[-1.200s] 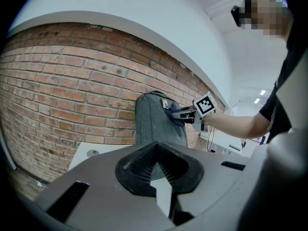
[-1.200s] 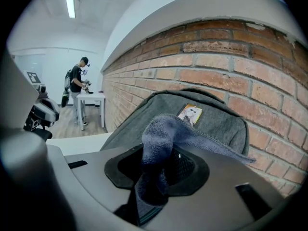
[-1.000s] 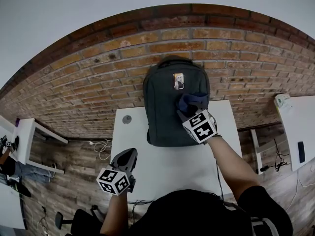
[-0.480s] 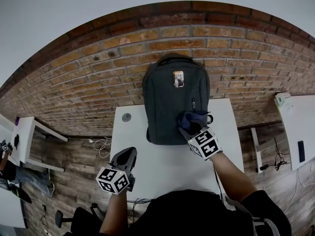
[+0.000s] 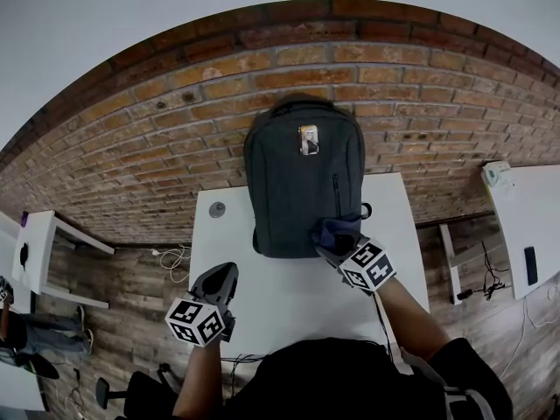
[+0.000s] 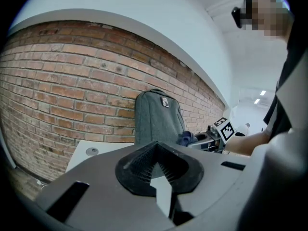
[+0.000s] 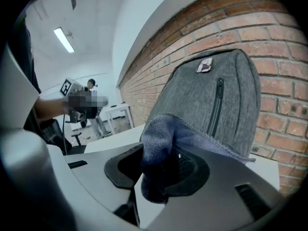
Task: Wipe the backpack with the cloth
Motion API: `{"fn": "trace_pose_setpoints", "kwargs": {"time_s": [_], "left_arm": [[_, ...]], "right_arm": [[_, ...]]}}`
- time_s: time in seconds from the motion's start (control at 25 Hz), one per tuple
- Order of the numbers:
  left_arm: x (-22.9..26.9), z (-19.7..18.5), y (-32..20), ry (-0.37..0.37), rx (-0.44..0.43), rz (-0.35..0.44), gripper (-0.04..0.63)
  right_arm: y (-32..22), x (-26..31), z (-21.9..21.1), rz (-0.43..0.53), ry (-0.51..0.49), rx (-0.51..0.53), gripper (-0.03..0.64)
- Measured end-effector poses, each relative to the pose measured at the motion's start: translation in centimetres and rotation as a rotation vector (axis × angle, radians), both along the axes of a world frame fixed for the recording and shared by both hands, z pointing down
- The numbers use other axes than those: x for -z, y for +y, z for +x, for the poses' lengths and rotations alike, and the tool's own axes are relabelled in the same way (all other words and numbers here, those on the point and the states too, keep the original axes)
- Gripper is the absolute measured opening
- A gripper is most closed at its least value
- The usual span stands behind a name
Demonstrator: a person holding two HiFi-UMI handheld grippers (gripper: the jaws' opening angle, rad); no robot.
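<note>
A grey backpack [image 5: 297,178] stands upright on the white table [image 5: 289,300], leaning on the brick wall. My right gripper [image 5: 335,243] is shut on a dark blue cloth [image 5: 336,229], which it presses against the backpack's lower right front, near the base. In the right gripper view the cloth [image 7: 161,143] bulges out between the jaws, with the backpack [image 7: 216,95] and its zipper close behind. My left gripper [image 5: 220,280] hovers over the table's front left corner, apart from the backpack [image 6: 156,119]. Its jaws meet at the tips around nothing.
A small round grey cap [image 5: 217,208] sits in the table left of the backpack. Other white tables stand at far left [image 5: 35,252] and far right [image 5: 525,217], the right one with a dark phone [image 5: 529,265]. Cables [image 5: 175,256] lie on the wooden floor.
My right gripper has slid the cloth down the backpack's right front, from beside the logo patch to near the base. The left gripper has barely moved.
</note>
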State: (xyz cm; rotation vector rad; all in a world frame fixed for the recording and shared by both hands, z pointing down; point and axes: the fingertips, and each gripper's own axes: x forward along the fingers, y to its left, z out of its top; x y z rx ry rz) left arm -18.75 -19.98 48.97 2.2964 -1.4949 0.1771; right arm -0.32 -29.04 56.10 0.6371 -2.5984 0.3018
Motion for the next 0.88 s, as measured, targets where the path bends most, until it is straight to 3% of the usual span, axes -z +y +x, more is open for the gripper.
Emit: {"fn": "trace_pose_setpoints", "kwargs": {"time_s": [0.2, 0.36, 0.64, 0.88], "left_arm": [[-0.1, 0.1, -0.2, 0.001, -0.004, -0.001, -0.006], [-0.4, 0.0, -0.1, 0.001, -0.004, -0.007, -0.006], [-0.4, -0.6, 0.1, 0.001, 0.009, -0.013, -0.006], [-0.8, -1.3, 0.2, 0.003, 0.016, -0.021, -0.006]], "right_arm": [[2.1, -5.4, 0.7, -0.024, 0.159, 0.036, 0.118], [3.2, -7.7, 0.1, -0.072, 0.181, 0.031, 0.118], [3.0, -8.3, -1.8, -0.062, 0.219, 0.048, 0.118], [2.5, -6.6, -4.8, -0.024, 0.188, 0.07, 0.118]]}}
